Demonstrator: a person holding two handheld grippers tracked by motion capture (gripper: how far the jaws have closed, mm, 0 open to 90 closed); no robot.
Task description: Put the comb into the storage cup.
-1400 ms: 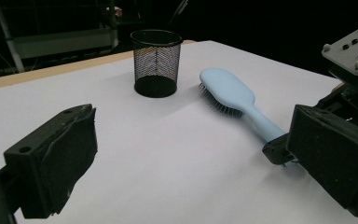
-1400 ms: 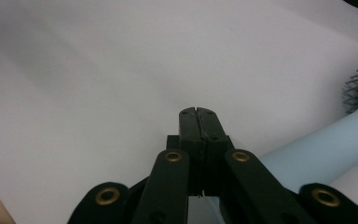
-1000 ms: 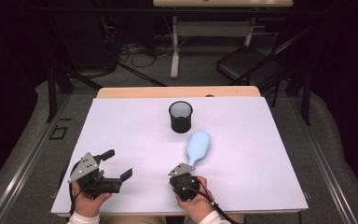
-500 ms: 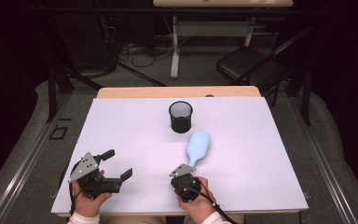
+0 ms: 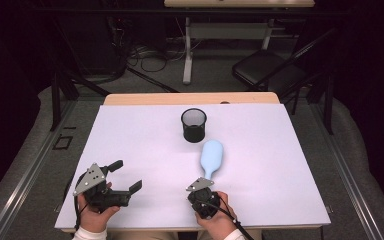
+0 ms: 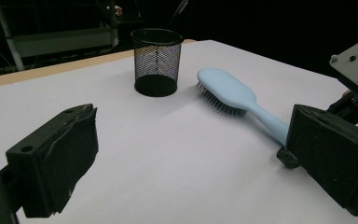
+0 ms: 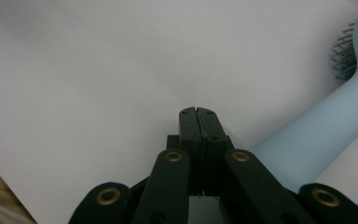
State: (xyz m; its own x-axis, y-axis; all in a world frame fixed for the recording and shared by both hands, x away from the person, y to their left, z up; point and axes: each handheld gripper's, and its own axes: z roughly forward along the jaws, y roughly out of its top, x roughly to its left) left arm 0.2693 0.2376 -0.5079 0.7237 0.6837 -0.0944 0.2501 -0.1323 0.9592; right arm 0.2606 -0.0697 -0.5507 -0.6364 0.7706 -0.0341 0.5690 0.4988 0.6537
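Brush lies just below cup; right tool closed beside handle, w/o grip; left tool wide open, empty.

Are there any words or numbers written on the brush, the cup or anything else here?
None: no readable words, numbers or signs.
Hairbrush: plain light blue, no label visible.
Mesh cup: plain black, no label.
Table sheet: blank white.

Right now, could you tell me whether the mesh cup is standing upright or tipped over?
Upright. The cup stands on its base with its open rim facing up, beyond the brush; the left tool's view shows its dark base flat on the table.
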